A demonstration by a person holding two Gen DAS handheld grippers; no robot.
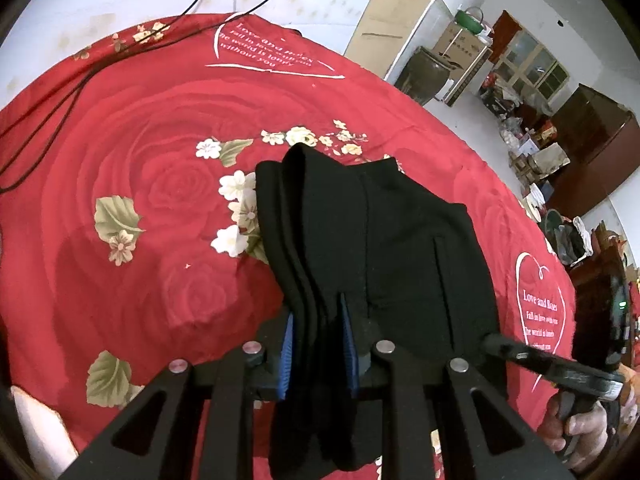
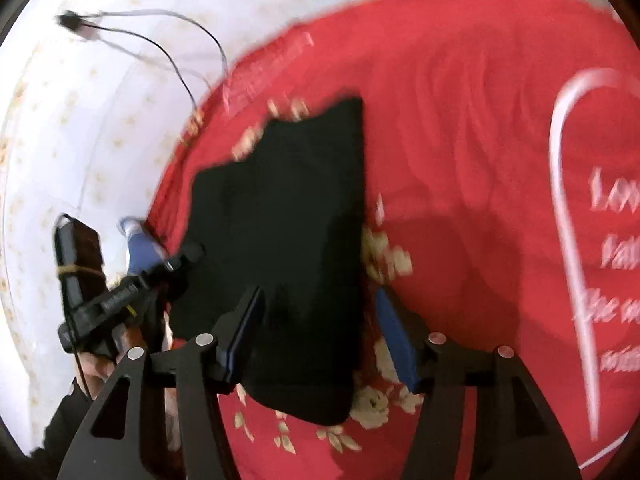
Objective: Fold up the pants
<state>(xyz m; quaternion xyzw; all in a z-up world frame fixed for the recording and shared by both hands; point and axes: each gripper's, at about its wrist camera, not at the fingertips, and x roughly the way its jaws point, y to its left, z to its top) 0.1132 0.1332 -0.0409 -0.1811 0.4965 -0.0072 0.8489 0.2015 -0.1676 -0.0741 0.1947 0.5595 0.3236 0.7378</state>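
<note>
The left gripper [image 1: 318, 344] is pinching the black pants [image 1: 376, 240], its jaws closed on bunched fabric. The right gripper [image 2: 320, 336] is hovering with jaws spread wide over the pants [image 2: 288, 248] on the red bedspread [image 2: 460, 120].

The pants [image 1: 360, 240] are matt black cloth, soft and thick, bunched in folds between the ribbed blue pads [image 1: 289, 356] of the left tool [image 1: 318, 354]. The right tool [image 2: 320, 336] is matt black plastic with shiny round metal pins [image 2: 205, 339] and the same blue pads. Under them lies a red bed cover [image 1: 132, 184] of smooth printed cloth with a slight sheen, and thin glossy black cables [image 1: 60, 92] cross its far left edge.
</note>
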